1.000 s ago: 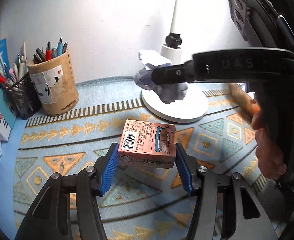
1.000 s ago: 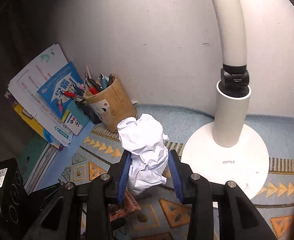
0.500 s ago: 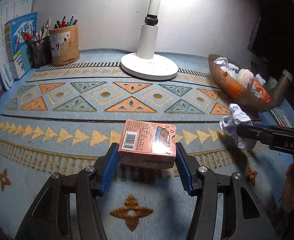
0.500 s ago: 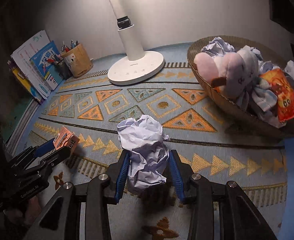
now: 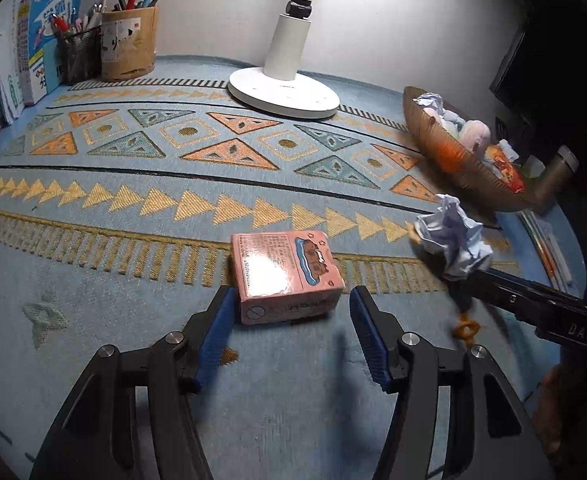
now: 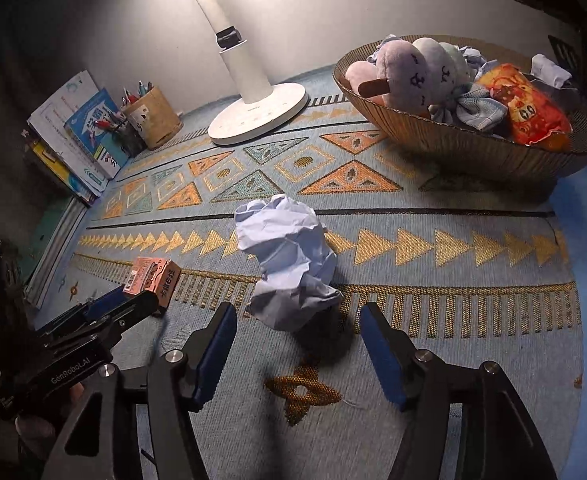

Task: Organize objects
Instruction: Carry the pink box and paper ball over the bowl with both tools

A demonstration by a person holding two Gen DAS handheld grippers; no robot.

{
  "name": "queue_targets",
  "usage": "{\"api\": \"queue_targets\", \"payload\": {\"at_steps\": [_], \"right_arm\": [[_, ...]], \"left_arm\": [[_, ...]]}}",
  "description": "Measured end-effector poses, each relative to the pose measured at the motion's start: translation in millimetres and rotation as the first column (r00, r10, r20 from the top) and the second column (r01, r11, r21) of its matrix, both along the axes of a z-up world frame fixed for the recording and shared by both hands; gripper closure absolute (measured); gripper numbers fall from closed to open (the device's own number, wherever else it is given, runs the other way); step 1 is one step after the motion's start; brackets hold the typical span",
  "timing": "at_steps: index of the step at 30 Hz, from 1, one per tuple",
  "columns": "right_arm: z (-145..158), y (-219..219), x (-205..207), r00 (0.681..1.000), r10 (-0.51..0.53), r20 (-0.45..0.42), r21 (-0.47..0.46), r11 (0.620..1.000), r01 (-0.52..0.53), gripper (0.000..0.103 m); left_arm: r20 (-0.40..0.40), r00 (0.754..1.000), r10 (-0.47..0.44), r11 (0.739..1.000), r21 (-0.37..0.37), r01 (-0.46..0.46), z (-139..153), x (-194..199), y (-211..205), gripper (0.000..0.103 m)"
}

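Observation:
A pink box [image 5: 285, 276] lies on the patterned mat, just ahead of my left gripper [image 5: 291, 334], which is open with its blue pads on either side, apart from the box. The box also shows in the right wrist view [image 6: 153, 278]. A crumpled white paper ball [image 6: 287, 266] rests on the mat between and ahead of the open pads of my right gripper [image 6: 297, 354]. The ball also shows in the left wrist view [image 5: 453, 242].
A woven basket [image 6: 465, 140] with plush toys, cloth and a snack bag stands at the right. A white lamp base [image 5: 283, 92] sits at the back. A pen cup [image 5: 129, 46], a mesh pen holder [image 5: 79, 54] and booklets [image 5: 33, 40] stand at the back left.
Both grippers have opened and let go: the pink box and the paper ball now rest on the mat. Earlier both moved back from the lamp toward the mat's front.

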State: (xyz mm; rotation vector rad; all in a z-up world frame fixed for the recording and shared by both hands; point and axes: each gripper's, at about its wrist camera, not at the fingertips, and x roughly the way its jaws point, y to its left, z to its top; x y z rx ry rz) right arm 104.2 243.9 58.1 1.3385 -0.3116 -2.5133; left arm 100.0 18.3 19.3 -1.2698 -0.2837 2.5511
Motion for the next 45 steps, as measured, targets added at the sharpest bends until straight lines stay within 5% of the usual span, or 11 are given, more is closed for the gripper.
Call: {"api": "queue_targets", "payload": {"at_steps": [5, 10, 14, 22, 26, 30, 33, 45], "right_arm": [[1, 7, 8, 1.0, 0.001, -0.011, -0.005, 1.0, -0.001, 0.039], [8, 14, 9, 0.999, -0.01, -0.044, 0.012, 1.0, 0.01, 0.039], [7, 18, 3, 0.998, -0.032, -0.051, 0.04, 0.999, 0.034, 0.039], [-4, 3, -20, 1.0, -0.021, -0.02, 0.059, 0.998, 0.022, 0.038], [-5, -3, -21, 0.999, -0.007, -0.038, 0.098, 0.995, 0.011, 0.038], [-6, -10, -19, 0.999, 0.017, -0.04, 0.167, 0.986, -0.01, 0.062], [-3, -10, -16, 0.998, 0.033, -0.049, 0.154, 0.988, -0.025, 0.065], [72, 19, 8, 0.977, 0.001, -0.212, 0.023, 1.0, 0.004, 0.065]], "left_arm": [[-0.016, 0.979, -0.205, 0.961, 0.185, 0.204, 6, 13, 18, 0.046], [-0.085, 0.982, -0.168, 0.986, -0.025, 0.167, 21, 20, 18, 0.046], [-0.07, 0.988, -0.136, 0.988, -0.088, 0.13, 13, 3, 15, 0.046], [-0.016, 0.989, -0.15, 0.984, -0.102, 0.148, -3, -20, 29, 0.047], [-0.032, 0.988, -0.148, 0.982, -0.125, 0.143, -3, -20, 32, 0.062], [-0.045, 0.989, -0.144, 0.982, -0.132, 0.137, 0, -19, 35, 0.063], [-0.062, 0.988, -0.14, 0.981, -0.141, 0.13, 5, -18, 40, 0.064], [-0.191, 0.96, -0.207, 0.973, -0.144, 0.181, 62, -31, 76, 0.066]]}}
